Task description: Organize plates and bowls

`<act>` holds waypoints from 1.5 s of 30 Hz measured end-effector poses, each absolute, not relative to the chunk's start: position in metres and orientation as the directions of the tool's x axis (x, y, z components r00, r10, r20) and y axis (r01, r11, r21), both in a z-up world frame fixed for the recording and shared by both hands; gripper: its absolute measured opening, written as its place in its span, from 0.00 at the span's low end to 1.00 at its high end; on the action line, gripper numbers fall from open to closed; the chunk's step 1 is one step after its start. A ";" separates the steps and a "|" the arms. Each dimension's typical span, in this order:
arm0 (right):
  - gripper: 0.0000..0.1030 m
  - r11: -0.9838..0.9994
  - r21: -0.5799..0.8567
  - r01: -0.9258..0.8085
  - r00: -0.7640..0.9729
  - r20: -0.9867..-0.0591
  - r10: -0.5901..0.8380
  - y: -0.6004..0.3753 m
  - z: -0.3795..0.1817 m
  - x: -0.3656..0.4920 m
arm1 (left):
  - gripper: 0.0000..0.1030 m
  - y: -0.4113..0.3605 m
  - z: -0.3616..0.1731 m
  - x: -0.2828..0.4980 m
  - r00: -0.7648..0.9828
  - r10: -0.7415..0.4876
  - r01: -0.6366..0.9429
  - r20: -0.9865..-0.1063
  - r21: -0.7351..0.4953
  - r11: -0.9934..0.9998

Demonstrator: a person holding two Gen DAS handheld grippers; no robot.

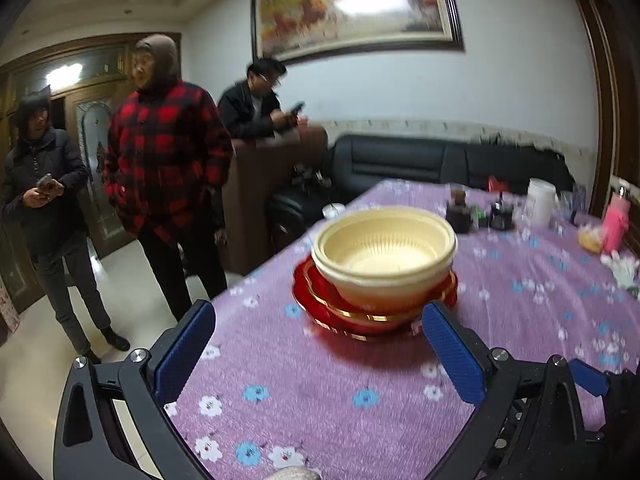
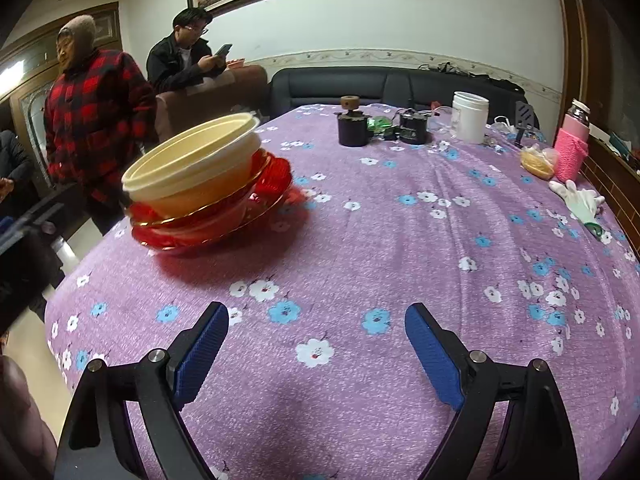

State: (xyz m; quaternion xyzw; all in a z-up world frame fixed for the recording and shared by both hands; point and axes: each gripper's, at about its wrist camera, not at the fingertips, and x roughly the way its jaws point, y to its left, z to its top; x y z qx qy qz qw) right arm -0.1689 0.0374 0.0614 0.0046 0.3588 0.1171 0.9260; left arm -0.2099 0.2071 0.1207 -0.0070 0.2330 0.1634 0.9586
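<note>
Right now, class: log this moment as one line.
left: open, facing stack | right: open, empty | bowls nested on red plates | stack near table edge

A table point(image 2: 360, 248) covered in a purple cloth printed with blue and white flowers carries everything here. Ahead and to the left of the right gripper point(image 2: 316, 344), a stack of red plates point(image 2: 224, 216) sits directly on the cloth, near the table's left edge. Far ahead, along the back edge, stand a dark cup point(image 2: 352, 128), a small black container point(image 2: 414, 130) and a white jar point(image 2: 469, 117). Further right there is a pink-sleeved bottle point(image 2: 572, 148), with a bag of something yellow point(image 2: 536, 162) just beside it and a white glove point(image 2: 580, 198) lying nearer.
</note>
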 end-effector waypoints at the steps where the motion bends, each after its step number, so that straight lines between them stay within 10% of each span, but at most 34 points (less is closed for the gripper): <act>1: 0.90 0.971 0.090 -0.222 0.713 -0.665 0.224 0.039 0.061 -0.169 | 1.00 0.207 0.118 -0.208 0.837 0.288 -0.301 -0.465 0.049 0.953; 14: 0.90 0.954 0.046 -0.297 0.701 -0.668 0.251 0.062 0.059 -0.175 | 1.00 0.214 0.096 -0.181 0.764 0.144 -0.223 -0.629 -0.049 0.974; 45: 0.90 0.946 0.045 -0.322 0.681 -0.683 0.264 0.068 0.054 -0.172 | 1.00 0.232 0.094 -0.158 0.712 0.177 -0.271 -0.679 -0.034 0.962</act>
